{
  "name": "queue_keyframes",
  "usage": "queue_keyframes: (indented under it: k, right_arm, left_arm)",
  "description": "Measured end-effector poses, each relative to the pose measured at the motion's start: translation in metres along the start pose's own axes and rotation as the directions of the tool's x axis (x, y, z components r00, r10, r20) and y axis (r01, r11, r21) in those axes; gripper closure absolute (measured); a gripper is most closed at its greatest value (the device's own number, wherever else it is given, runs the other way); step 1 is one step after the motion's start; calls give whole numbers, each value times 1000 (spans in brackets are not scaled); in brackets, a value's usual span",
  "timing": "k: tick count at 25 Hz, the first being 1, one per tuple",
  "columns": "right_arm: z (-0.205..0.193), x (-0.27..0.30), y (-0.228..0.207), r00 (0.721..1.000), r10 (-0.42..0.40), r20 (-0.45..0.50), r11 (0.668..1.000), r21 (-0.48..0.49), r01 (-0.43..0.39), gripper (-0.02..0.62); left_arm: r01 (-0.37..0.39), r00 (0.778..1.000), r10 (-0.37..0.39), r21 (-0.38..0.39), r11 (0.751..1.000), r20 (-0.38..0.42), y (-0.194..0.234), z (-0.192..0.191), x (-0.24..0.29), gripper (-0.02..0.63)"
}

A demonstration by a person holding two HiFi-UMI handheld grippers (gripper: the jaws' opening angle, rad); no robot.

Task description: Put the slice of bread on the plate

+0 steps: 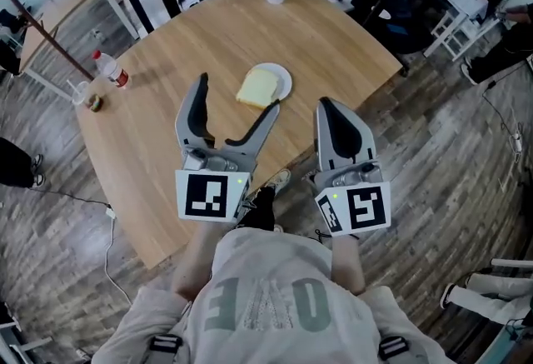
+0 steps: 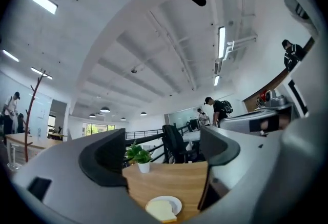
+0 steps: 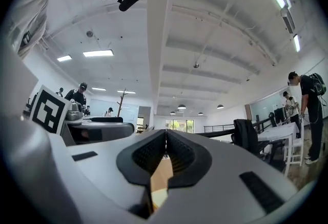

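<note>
We are holding the left tongs wide and empty, the right tongs pressed together; the slice of bread is lying on the plate on the desk, ahead of both, nearer the left.

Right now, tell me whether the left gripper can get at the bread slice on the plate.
Probably yes. The left gripper hangs open near the bread slice, which lies uncovered on the plate. Nothing stands between them, and the shut right gripper is off to the side.
</note>
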State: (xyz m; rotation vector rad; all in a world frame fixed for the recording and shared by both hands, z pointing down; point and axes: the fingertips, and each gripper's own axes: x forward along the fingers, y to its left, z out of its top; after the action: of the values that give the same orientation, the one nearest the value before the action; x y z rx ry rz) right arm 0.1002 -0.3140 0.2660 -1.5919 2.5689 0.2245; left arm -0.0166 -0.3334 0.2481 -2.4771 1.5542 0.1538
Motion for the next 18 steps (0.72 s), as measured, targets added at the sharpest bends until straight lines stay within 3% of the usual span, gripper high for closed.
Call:
queue_keyframes:
  k: [1, 3, 8, 13, 18]
  right_arm:
    - [2, -3, 2, 1000, -1, 7, 1000, -2, 1, 578]
    - [4, -7, 5, 1000, -4, 12, 1000, -1, 4, 578]
    - [-1, -12, 8, 1000, 11, 0, 1000, 23, -11, 578]
    - [5, -15, 18, 999, 30, -16, 995, -91, -31, 580]
    - [9, -12, 21, 999, 37, -6, 995, -94, -38, 580]
  left_arm:
    - [9, 1000, -9, 8, 1000, 22, 2, 7, -6, 195]
    - [65, 996, -66, 12, 998, 62, 0, 18, -18, 601]
    - [78, 996, -79, 10, 997, 35, -3, 16, -23, 601]
    - [49, 997, -51, 43, 998, 54, -2, 25, -27, 601]
    - [42, 997, -46, 58, 997, 66, 0, 32, -26, 601]
